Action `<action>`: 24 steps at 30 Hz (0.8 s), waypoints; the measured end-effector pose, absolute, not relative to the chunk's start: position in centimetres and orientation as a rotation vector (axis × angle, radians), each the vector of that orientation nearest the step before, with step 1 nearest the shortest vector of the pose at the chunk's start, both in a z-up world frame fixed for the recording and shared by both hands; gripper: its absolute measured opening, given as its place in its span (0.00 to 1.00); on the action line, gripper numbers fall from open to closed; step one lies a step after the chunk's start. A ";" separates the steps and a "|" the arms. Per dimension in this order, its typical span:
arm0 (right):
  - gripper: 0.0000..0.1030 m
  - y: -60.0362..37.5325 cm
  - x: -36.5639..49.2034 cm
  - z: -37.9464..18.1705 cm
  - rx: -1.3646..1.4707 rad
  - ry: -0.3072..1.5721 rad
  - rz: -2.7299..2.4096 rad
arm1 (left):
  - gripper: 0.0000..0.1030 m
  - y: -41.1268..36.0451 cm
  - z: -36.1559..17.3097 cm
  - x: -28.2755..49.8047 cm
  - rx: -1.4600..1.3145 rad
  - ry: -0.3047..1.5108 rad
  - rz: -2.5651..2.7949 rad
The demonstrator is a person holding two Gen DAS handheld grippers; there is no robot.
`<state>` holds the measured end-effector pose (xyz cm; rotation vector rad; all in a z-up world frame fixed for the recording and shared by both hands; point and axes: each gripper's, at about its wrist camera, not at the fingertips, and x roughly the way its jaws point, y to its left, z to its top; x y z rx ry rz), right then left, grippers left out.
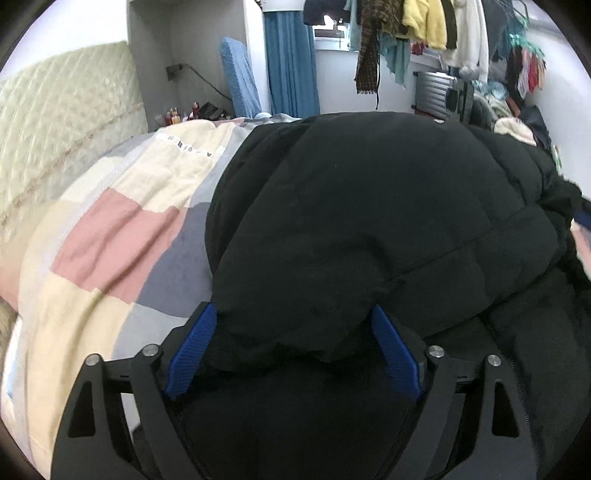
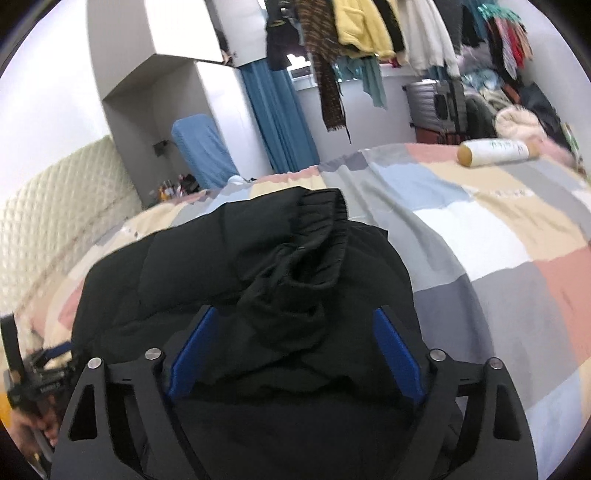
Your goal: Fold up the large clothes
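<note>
A large black puffer jacket (image 1: 369, 206) lies on a bed with a patchwork cover (image 1: 122, 236). My left gripper (image 1: 293, 314) is open, its blue pads spread wide, and a folded edge of the jacket bulges between them. In the right wrist view the jacket (image 2: 207, 273) lies bunched, with a ribbed black cuff (image 2: 321, 236) on top. My right gripper (image 2: 295, 317) is open too, with crumpled jacket cloth between its spread pads. The left gripper and the hand holding it show at the left edge of the right wrist view (image 2: 33, 373).
A quilted cream headboard (image 1: 62, 122) stands at the left. A white bottle (image 2: 495, 152) lies on the bed cover (image 2: 491, 236) at the far right. Clothes hang on a rack (image 1: 424, 26) behind, above a grey suitcase (image 1: 436, 92) and piled clothes.
</note>
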<state>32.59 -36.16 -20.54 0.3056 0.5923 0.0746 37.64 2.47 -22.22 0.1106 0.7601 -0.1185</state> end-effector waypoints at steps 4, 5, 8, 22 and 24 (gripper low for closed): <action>0.73 -36.9 33.3 -20.2 0.334 0.563 0.095 | 0.99 2.5 -22.4 37.2 0.214 0.741 -0.077; 0.73 -37.0 33.4 -20.1 0.336 0.560 0.098 | 0.99 2.4 -22.5 37.1 0.237 0.740 -0.074; 0.70 -36.9 34.3 -20.4 0.352 0.575 0.115 | 1.00 2.0 -23.2 36.7 0.339 0.738 -0.061; 0.15 -32.2 33.5 -18.1 0.249 0.545 0.218 | 1.00 4.3 -24.1 39.3 0.391 0.666 0.296; 0.14 -31.6 33.2 -17.2 0.253 0.523 0.254 | 1.00 5.9 -23.4 39.4 0.320 0.653 0.332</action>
